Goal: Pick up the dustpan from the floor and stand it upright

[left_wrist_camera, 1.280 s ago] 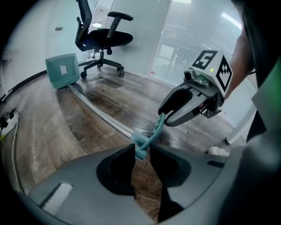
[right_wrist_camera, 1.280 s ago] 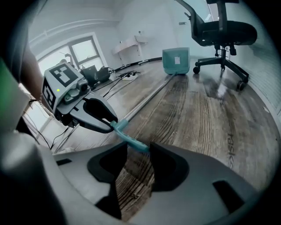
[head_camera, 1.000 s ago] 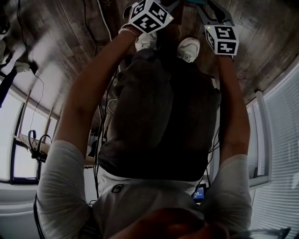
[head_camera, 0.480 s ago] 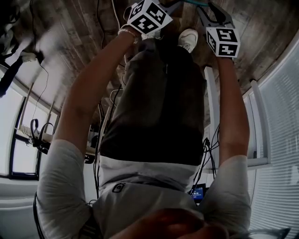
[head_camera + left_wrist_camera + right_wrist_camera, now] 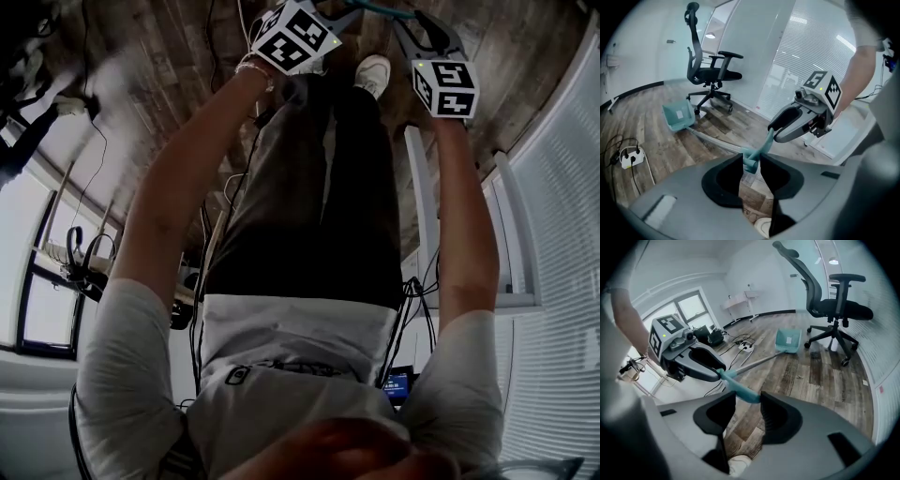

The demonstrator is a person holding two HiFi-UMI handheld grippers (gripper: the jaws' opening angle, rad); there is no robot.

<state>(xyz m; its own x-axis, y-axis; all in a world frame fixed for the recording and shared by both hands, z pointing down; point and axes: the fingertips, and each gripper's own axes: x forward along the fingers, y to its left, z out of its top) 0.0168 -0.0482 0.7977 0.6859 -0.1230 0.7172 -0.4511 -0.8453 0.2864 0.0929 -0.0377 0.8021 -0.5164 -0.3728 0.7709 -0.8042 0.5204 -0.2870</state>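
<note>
The dustpan has a teal pan (image 5: 677, 116) on the wooden floor beside the office chair, a long metal pole (image 5: 715, 142) and a teal handle (image 5: 757, 152). The pole slants up from the pan (image 5: 788, 341) to the handle (image 5: 738, 387). My left gripper (image 5: 751, 159) is shut on the handle's end, which sits between its dark pads. My right gripper (image 5: 748, 397) is shut on the same handle a little further along. Each gripper shows in the other's view, close across the handle. In the head view only their marker cubes (image 5: 295, 36) (image 5: 445, 86) show clearly, above the person's legs.
A black office chair (image 5: 710, 70) (image 5: 836, 305) stands just behind the pan, next to a glass wall with blinds. A white power strip (image 5: 629, 157) with cables lies on the floor. The person's white shoes (image 5: 373, 73) are below the grippers. A white desk (image 5: 740, 298) stands far back.
The person has straightened up: the legs stretch out longer and the floor and shoes lie farther away. Both grippers have risen together and stay side by side on the handle.
</note>
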